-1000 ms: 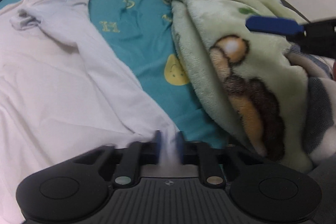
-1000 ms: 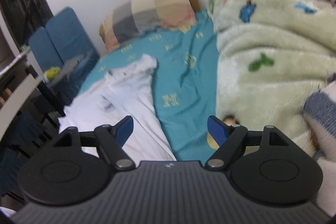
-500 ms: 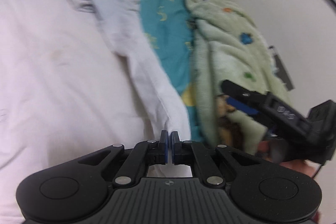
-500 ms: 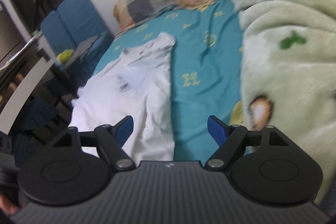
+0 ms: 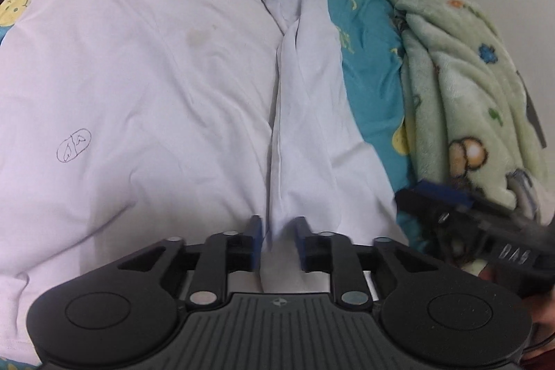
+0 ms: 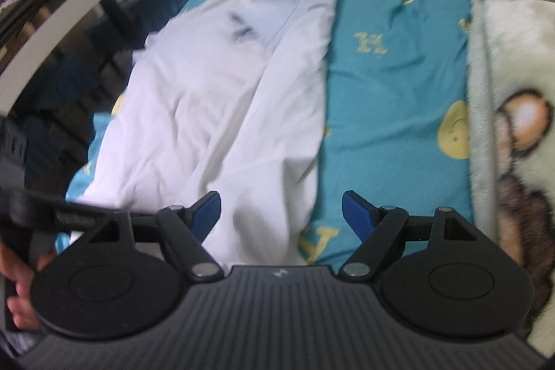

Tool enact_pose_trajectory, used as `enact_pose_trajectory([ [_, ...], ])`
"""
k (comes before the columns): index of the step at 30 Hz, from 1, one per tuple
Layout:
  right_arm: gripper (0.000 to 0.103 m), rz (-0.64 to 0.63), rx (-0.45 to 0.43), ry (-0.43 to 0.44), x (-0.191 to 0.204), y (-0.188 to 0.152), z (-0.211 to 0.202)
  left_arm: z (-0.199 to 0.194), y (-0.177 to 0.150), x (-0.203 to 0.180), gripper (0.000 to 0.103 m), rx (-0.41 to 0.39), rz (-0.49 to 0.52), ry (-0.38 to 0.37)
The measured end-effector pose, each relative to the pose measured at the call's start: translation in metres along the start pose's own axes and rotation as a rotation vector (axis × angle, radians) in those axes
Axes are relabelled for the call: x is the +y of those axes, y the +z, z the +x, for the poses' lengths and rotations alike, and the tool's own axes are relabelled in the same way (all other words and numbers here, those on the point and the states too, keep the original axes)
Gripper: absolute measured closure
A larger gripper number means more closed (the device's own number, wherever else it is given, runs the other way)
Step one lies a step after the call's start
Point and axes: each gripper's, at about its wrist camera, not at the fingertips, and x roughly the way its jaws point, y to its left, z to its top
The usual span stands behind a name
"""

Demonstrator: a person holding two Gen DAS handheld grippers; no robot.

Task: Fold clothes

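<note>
1. Shirt [image 5: 145,85], white, lies spread on the teal bed [image 5: 367,65], its long axis running 12 to 6 o'clock, with its right side strip folded inward.
2. Left gripper [image 5: 276,240] sits at the hem at 6 o'clock, jaws slightly apart with a raised fold of cloth between them, not clamped.
3. Right gripper [image 6: 281,214] hovers with jaws wide apart and empty; the left is nearer.

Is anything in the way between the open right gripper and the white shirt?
Nothing visible is. The right gripper hangs open just above the white shirt lying on the teal sheet. The green blanket lies off to the side.
</note>
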Motion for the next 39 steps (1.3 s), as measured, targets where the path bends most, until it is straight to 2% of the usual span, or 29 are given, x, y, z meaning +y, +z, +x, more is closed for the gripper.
enact_pose_trajectory([
  [3,0.027,-0.030,0.029,0.035,0.009,-0.004,0.004,-0.006,0.009,0.002,0.058,-0.047,-0.021,-0.047],
  [8,0.026,-0.047,0.054,0.054,0.018,-0.011,-0.005,-0.010,0.028,0.013,0.055,-0.139,-0.084,-0.111],
  [12,0.026,-0.176,0.061,0.103,0.040,-0.021,-0.019,-0.005,0.040,0.022,0.054,-0.196,-0.091,-0.106],
  [15,0.026,-0.318,0.134,0.109,0.063,-0.033,-0.009,-0.003,0.047,0.030,0.054,-0.225,-0.108,-0.113],
  [20,0.028,-0.455,0.274,0.081,0.086,-0.042,0.023,-0.010,0.050,0.041,0.054,-0.261,-0.148,-0.148],
  [22,0.040,-0.462,0.319,0.061,0.086,-0.043,0.030,-0.013,0.051,0.045,0.054,-0.275,-0.162,-0.162],
  [24,0.084,-0.464,0.352,0.040,0.085,-0.042,0.034,-0.016,0.051,0.050,0.054,-0.289,-0.177,-0.176],
  [26,0.091,-0.511,0.375,0.024,0.089,-0.043,0.030,-0.020,0.052,0.054,0.054,-0.304,-0.191,-0.190],
  [29,0.093,-0.635,0.413,0.000,0.101,-0.050,0.016,-0.026,0.051,0.058,0.054,-0.323,-0.205,-0.215],
  [32,0.093,-0.683,0.481,-0.029,0.099,-0.062,0.017,-0.027,0.051,0.057,0.053,-0.331,-0.208,-0.228],
  [35,0.093,-0.649,0.508,-0.039,0.092,-0.063,0.023,-0.028,0.051,0.056,0.053,-0.332,-0.210,-0.233],
  [39,0.090,-0.535,0.474,-0.006,0.083,-0.044,0.007,-0.028,0.048,0.055,0.049,-0.335,-0.202,-0.225],
])
